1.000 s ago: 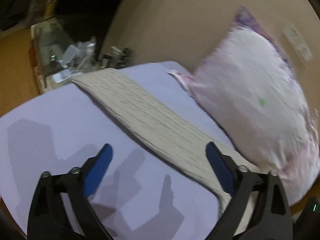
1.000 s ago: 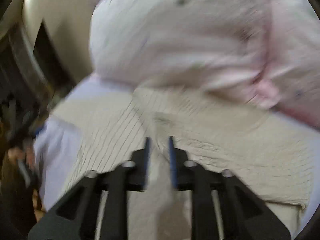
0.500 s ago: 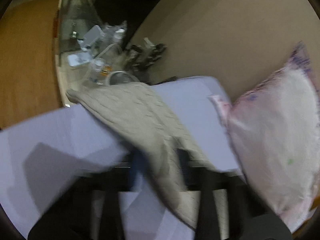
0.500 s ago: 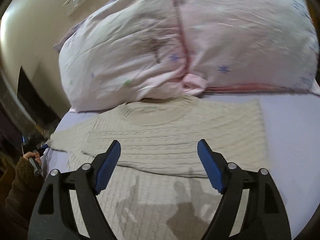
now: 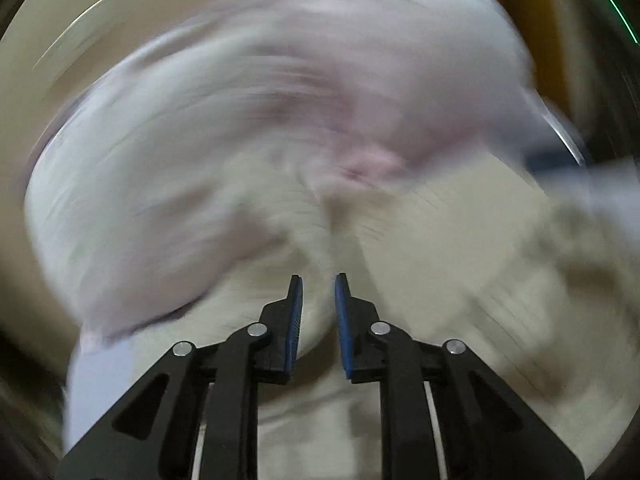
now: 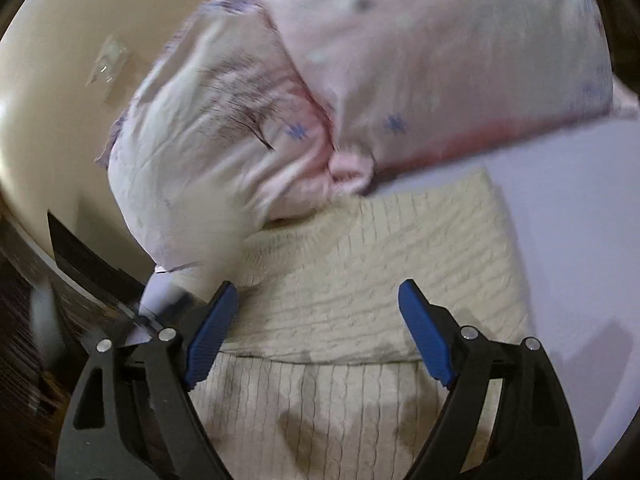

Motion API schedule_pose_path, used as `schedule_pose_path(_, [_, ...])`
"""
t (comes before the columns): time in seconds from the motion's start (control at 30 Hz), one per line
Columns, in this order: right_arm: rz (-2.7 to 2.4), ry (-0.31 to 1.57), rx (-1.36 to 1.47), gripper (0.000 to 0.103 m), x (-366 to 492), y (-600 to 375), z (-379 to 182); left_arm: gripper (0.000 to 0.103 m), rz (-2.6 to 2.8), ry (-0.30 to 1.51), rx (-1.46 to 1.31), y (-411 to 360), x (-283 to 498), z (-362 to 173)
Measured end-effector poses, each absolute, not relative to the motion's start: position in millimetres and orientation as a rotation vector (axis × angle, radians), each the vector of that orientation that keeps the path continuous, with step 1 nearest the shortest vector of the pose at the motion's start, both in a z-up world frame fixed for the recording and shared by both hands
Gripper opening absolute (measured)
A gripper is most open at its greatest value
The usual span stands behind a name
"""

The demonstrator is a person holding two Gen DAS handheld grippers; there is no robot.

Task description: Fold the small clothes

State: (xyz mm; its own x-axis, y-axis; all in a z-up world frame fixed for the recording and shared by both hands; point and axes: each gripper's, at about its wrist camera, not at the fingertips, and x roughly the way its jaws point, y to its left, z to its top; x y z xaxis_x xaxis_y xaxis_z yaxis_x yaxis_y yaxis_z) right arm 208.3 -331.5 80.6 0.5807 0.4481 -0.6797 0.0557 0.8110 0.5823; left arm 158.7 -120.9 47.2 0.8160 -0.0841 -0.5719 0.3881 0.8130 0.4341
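A cream cable-knit sweater (image 6: 360, 272) lies on a lavender sheet (image 6: 568, 208), its upper part folded over the lower part. My right gripper (image 6: 316, 320) is open and empty just above the fold. In the blurred left wrist view my left gripper (image 5: 318, 308) is shut on a bunched fold of the sweater (image 5: 420, 240), which rises between the blue pads (image 5: 295, 312). A blurred strip of the sweater's sleeve crosses the left of the right wrist view.
Two pink-and-white pillows (image 6: 360, 80) lie against the beige wall (image 6: 52, 80) right behind the sweater. The bed's left edge drops to a dark gap (image 6: 68, 252). Bare sheet lies to the right of the sweater.
My left gripper has shut on the sweater's sleeve and swung it toward the pillows, fast and blurred. My right gripper let go of the sweater, opened and stays above the fold.
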Motion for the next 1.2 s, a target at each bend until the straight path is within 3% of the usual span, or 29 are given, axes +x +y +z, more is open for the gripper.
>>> schedule_pose_path(0.1, [0.243,0.980,0.669,0.074,209.2,-345.5,68.6,0.019,-0.334,0.575,0.687,-150.6,134.9,20.4])
schedule_pose_path(0.13, [0.246,0.987,0.678,0.070,208.7,-348.7,66.5,0.029,-0.353,0.583,0.653,-145.2,131.1,24.8])
schedule_pose_path(0.17, [0.246,0.999,0.678,0.066,209.1,-350.8,64.4,0.047,-0.371,0.589,0.586,-131.3,126.1,35.5])
schedule_pose_path(0.23, [0.240,1.031,0.666,0.055,212.3,-349.7,59.8,0.057,-0.405,0.596,0.447,-96.6,118.7,55.4])
schedule_pose_path(0.47, [0.197,1.142,0.731,0.046,253.0,-331.1,27.9,0.058,-0.371,0.849,0.052,34.5,84.5,56.7])
schedule_pose_path(0.57, [0.041,1.095,0.605,0.038,264.2,-329.2,32.2,0.058,-0.334,0.893,-0.007,57.9,56.7,43.4])
schedule_pose_path(0.7, [0.020,1.092,0.545,0.028,260.0,-326.6,32.3,0.058,-0.334,0.910,-0.022,70.2,38.6,36.0])
schedule_pose_path(0.97, [0.105,1.145,0.709,0.028,280.2,-309.5,10.9,0.064,-0.391,0.913,-0.041,63.8,40.0,31.2])
schedule_pose_path(1.03, [0.095,1.114,0.700,0.009,283.9,-306.0,9.4,0.064,-0.391,0.921,-0.037,63.5,40.5,28.4])
schedule_pose_path(1.2, [0.138,0.910,0.614,0.007,268.1,-305.3,49.2,0.064,-0.366,0.942,-0.036,69.8,43.6,22.6])
